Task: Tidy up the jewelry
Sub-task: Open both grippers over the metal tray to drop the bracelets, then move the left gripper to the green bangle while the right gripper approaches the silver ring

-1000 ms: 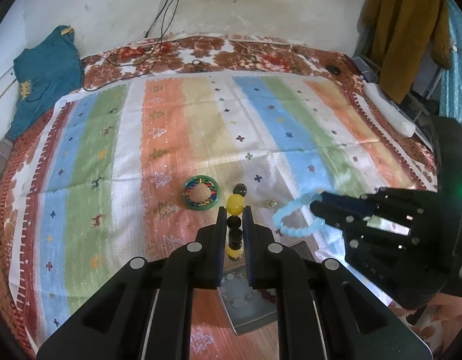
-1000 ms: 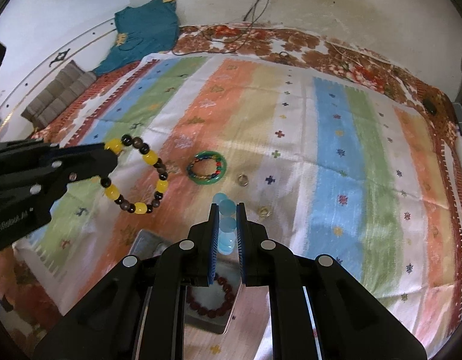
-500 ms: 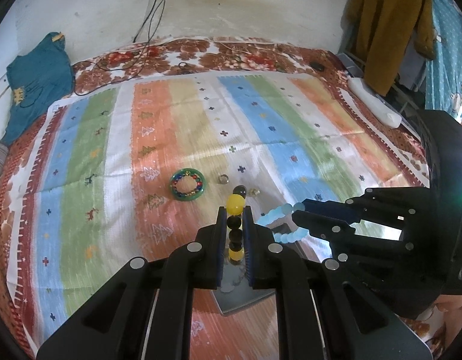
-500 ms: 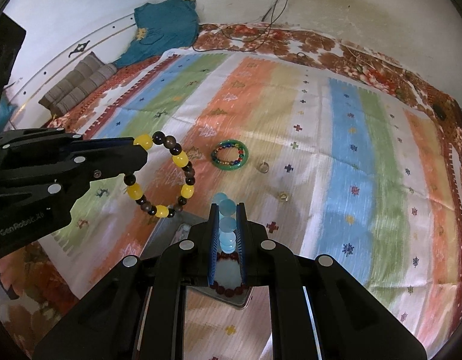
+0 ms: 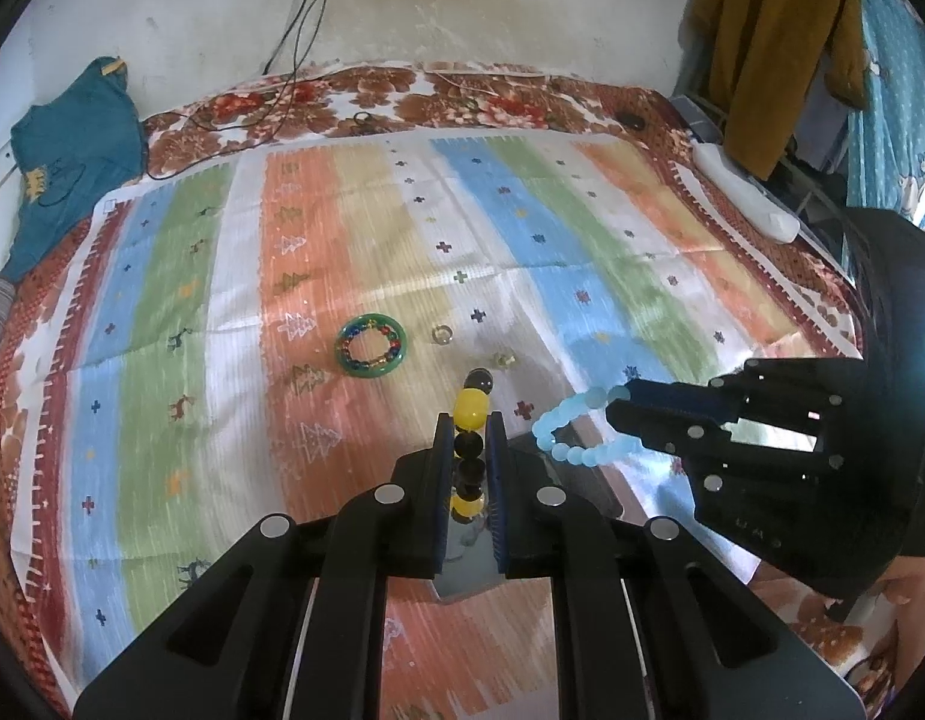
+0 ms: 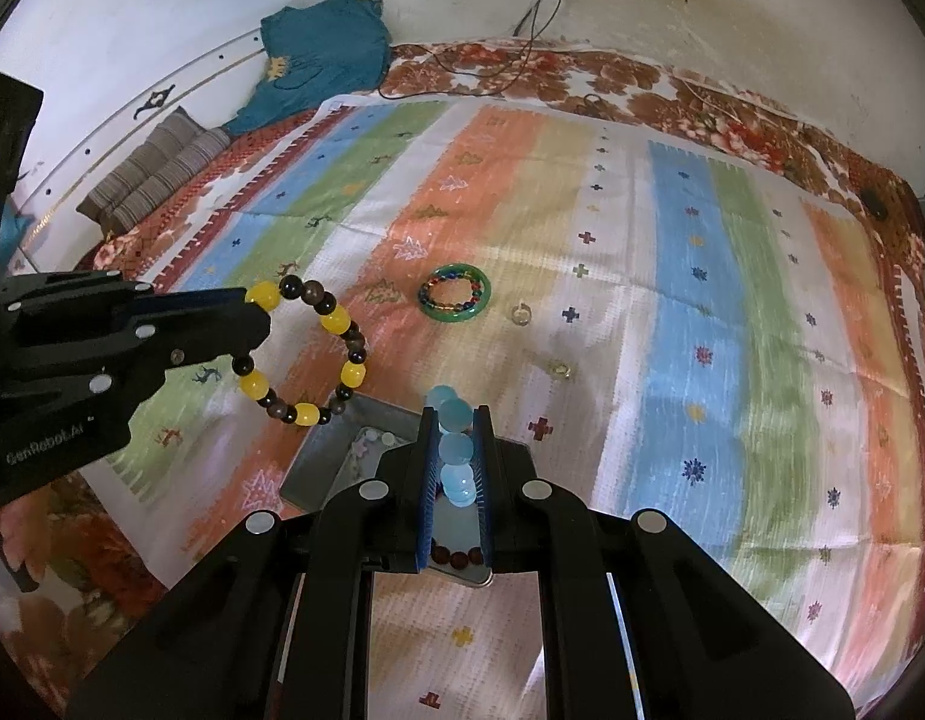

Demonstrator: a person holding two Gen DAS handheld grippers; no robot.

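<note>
Right wrist view: right gripper [image 6: 454, 450] clenched on blue bracelet [image 6: 454, 461], left gripper [image 5: 469, 456] on yellow bracelet [image 6: 309, 354], both above tray [image 6: 324, 456]. Lower fully before releasing.

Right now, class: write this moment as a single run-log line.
left gripper: shut on yellow-and-dark bead bracelet | right gripper: shut on pale blue bead bracelet | both above grey tray | green bangle: on cloth

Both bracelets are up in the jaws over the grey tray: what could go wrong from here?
1. The yellow-and-dark bracelet hangs from a few pinched beads in the left gripper; it could swing and miss the tray.
2. The light blue bracelet in the right gripper is held the same way, and round beads may slip.
3. The grippers are close and could collide.
</note>
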